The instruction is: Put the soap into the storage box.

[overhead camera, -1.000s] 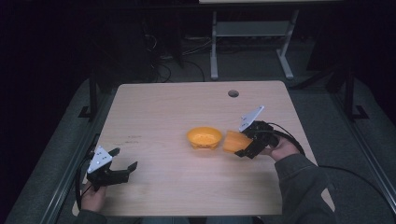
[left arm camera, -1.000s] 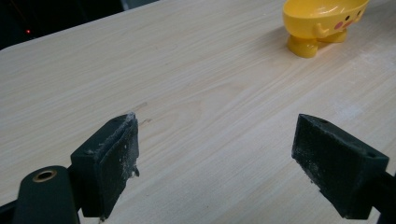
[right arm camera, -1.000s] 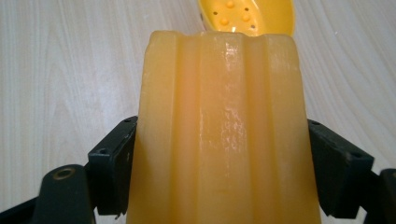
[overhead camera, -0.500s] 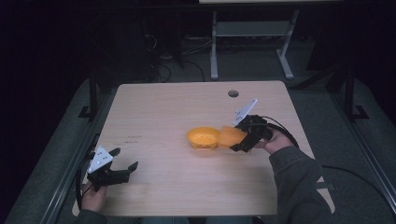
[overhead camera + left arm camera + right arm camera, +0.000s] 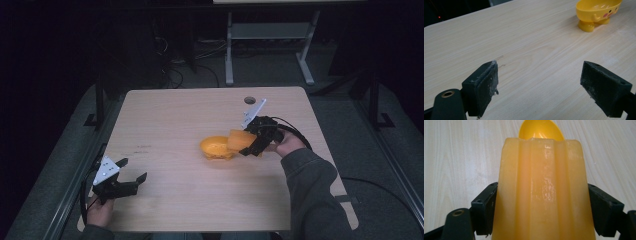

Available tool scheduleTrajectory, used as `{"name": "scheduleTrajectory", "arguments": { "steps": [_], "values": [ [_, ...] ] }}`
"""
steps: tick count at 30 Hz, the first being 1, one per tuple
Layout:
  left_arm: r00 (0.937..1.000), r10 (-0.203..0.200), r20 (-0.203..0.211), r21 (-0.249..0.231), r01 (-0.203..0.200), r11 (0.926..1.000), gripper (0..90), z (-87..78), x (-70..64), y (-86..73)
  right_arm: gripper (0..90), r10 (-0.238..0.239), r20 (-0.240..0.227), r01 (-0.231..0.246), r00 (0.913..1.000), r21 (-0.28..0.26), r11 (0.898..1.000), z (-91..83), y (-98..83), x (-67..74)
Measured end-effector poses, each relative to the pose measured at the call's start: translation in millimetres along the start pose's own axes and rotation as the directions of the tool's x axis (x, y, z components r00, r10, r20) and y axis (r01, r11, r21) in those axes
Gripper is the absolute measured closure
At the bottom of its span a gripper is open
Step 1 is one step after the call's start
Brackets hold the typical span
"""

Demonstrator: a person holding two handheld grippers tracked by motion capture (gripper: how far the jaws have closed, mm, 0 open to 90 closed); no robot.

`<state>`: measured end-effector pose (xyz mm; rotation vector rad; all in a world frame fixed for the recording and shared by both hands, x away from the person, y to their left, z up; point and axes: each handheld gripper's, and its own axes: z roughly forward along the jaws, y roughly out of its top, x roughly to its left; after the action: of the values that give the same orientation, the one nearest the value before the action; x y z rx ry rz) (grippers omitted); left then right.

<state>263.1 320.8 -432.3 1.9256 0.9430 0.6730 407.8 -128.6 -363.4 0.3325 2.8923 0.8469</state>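
1. L gripper [image 5: 131,172] sits near the tabletop's [image 5: 165,120] front-left corner, jaws spread wide w/ nothing between; in the left gripper view bare wood lies between the pads [image 5: 482,87].
2. Wide open room betw. L gripper and the yellow bowl [image 5: 216,147]; the bowl stands on small feet at mid-tabletop, well apart from every edge.
3. Orange ribbed piece [image 5: 240,141] is pinched in the R gripper [image 5: 251,148], jaws pressed on both its sides. It hangs tilted at the bowl's right rim; touching or not, can't tell.
4. In the right gripper view the piece [image 5: 541,195] stands betw. the jaws w/ the bowl [image 5: 541,131] just beyond its far end.
5. R of the hand [image 5: 286,145]: a bare strip to the right edge. Round hole [image 5: 249,100] near the far edge.
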Motion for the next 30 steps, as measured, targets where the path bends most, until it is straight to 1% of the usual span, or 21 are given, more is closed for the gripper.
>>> {"name": "scheduleTrajectory", "arguments": {
  "steps": [1,3,4,6,8,12,16,19,23,26,30],
  "values": [
    [1.0,0.0,0.0,0.0,0.0,1.0,14.2,0.0,0.0,0.0,20.8,-0.008,0.002,0.008,1.0,0.001,1.0,0.2,1.5,-1.1],
    [1.0,0.0,0.001,0.0,0.0,1.0,14.2,0.1,-0.1,0.1,20.8,-0.006,-0.002,0.006,1.0,0.001,1.0,0.1,4.9,-2.4],
    [1.0,0.0,0.001,-0.002,0.0,1.0,14.2,0.3,-0.2,0.1,20.8,-0.015,0.0,0.015,0.9999,-0.001,1.0,0.3,6.9,-3.4],
    [1.0,0.001,0.001,-0.001,-0.001,1.0,14.2,0.2,-0.3,0.2,20.8,-0.011,-0.007,0.011,0.9999,-0.011,1.0,0.8,9.6,-4.9],
    [1.0,-0.002,0.001,-0.002,0.002,1.0,14.2,0.2,-0.4,0.3,20.7,-0.02,-0.008,0.02,0.9998,-0.005,1.0,2.5,12.8,-6.1],
    [1.0,-0.003,0.001,-0.003,0.003,1.0,14.2,0.2,-0.1,0.2,20.7,-0.036,-0.016,0.036,0.9992,0.005,0.999,7.6,21.8,-8.8],
    [1.0,-0.004,0.001,-0.003,0.004,1.0,14.2,0.3,0.0,0.2,20.8,-0.041,-0.03,0.04,0.9987,-0.012,0.999,12.9,26.9,-11.9],
    [1.0,-0.004,0.002,-0.004,0.004,1.0,14.2,0.4,-0.2,0.3,20.8,-0.056,-0.035,0.056,0.9978,-0.003,0.998,17.3,31.4,-12.6],
    [1.0,-0.005,0.002,-0.004,0.005,1.0,14.2,0.3,-0.2,0.4,20.8,-0.068,-0.041,0.067,0.9969,-0.003,0.998,20.6,38.6,-13.4],
    [1.0,-0.004,0.002,-0.003,0.004,1.0,14.2,0.0,0.1,0.3,20.7,-0.084,-0.042,0.084,0.9956,-0.012,0.996,22.5,42.9,-15.5],
    [1.0,-0.003,0.003,-0.001,0.003,1.0,14.2,0.6,0.1,0.2,20.7,-0.089,-0.049,0.088,0.9948,-0.027,0.996,25.7,46.4,-15.4]
  ]
}}
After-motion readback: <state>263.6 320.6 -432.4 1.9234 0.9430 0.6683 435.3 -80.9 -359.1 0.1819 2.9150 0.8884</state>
